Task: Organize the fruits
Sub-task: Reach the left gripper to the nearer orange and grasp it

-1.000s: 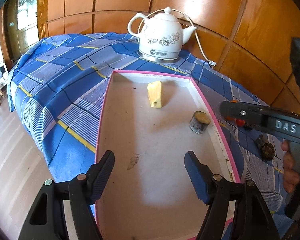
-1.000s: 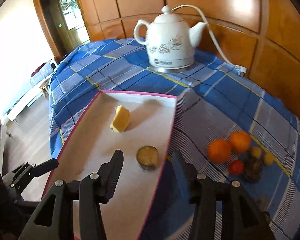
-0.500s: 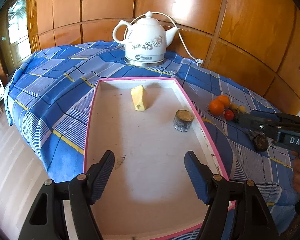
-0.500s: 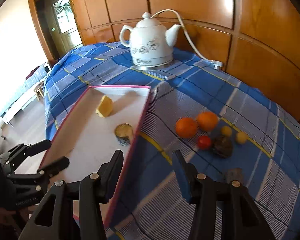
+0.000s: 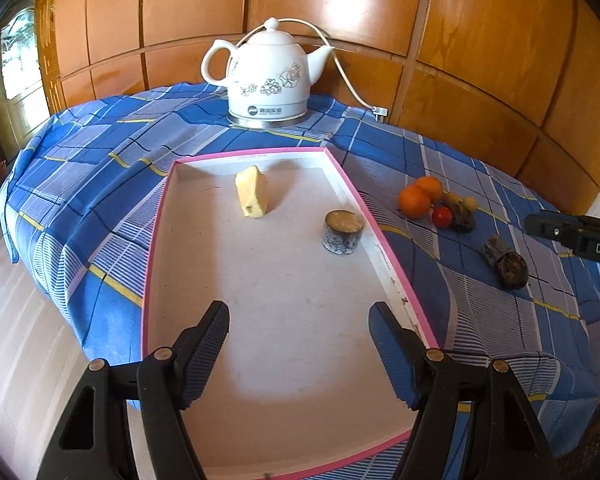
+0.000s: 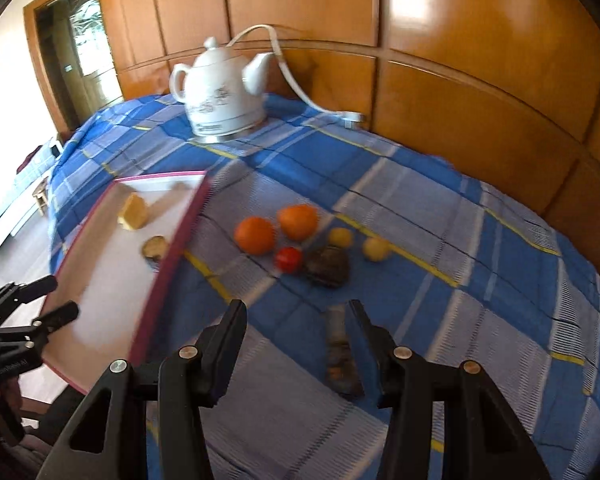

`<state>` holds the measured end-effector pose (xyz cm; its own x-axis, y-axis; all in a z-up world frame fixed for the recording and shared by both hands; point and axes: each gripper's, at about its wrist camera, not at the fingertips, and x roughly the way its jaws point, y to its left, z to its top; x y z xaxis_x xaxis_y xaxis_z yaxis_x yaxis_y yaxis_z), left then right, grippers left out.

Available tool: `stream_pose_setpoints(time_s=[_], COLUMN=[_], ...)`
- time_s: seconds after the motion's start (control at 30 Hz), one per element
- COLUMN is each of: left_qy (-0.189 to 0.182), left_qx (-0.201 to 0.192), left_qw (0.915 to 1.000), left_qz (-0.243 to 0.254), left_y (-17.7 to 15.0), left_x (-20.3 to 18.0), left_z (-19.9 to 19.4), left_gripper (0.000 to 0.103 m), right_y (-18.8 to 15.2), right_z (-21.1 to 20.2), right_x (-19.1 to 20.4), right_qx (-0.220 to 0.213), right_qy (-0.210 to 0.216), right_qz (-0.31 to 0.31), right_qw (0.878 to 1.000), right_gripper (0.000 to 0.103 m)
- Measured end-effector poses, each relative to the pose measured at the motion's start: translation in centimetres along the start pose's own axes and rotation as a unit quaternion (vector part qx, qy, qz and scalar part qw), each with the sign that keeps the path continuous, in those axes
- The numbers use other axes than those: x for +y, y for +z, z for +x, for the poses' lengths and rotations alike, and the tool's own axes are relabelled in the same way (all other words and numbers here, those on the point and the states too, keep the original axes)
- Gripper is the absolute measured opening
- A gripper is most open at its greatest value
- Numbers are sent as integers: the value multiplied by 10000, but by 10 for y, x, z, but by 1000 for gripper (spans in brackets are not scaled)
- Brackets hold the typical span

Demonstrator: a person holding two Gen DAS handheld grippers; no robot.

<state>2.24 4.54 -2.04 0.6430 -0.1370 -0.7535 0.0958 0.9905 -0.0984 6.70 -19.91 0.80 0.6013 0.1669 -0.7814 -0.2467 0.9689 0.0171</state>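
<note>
Left gripper (image 5: 298, 344) hangs open and empty over the pink-rimmed tray (image 5: 392, 258); right gripper (image 6: 296, 344), jaws apart, holds nothing near 2 oranges (image 6: 276, 226)

We read only "DAS" in white letters on the right gripper (image 5: 572, 232), cut off by the frame edge. The kettle (image 5: 266, 80) carries a dark logo with small print we cannot make out. Faint print on the tray (image 5: 256, 154) rim is also illegible.
</note>
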Motion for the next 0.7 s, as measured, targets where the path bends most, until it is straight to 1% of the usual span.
stream_pose_setpoints(time_s=[0.2,0.23,0.3,0.33,0.4,0.43,0.5,0.53,0.57,0.7], left_qy=[-160,-180,-235,-283,-341,-377,-554,-702,-810,-1063], left_qx=[51,46,12,10,7,14,121,210,263,460], left_qw=[9997,9996,9992,9989,9983,9978,9964,9951,9938,9904], left_qz=[177,218,324,378,475,541,630,669,715,750], left_y=[6,7,12,16,22,25,32,37,41,61], left_x=[-11,-14,-21,-25,-32,-37,-46,-51,-56,-76], left_z=[1,0,-1,0,1,3,9,14,17,37], left_gripper=[72,72,72,71,71,69,62,53,48,48], right_y=[-8,-11,-17,-22,-28,-31,-32,-31,-31,-30], right_z=[-2,0,2,4,6,8,9,9,8,7], right_x=[-55,-69,-86,-99,-113,-123,-131,-134,-136,-136], right_qx=[76,110,143,156,151,192,247,230,220,209], right_qy=[-461,-612,-731,-781,-814,-806,-783,-763,-739,-536], right_qz=[337,451,659,859,1110,1325,1532,1589,1649,1748], right_qw=[9983,9970,9950,9931,9904,9877,9848,9841,9833,9829], right_gripper=[51,51,51,51,51,52,51,51,51,51])
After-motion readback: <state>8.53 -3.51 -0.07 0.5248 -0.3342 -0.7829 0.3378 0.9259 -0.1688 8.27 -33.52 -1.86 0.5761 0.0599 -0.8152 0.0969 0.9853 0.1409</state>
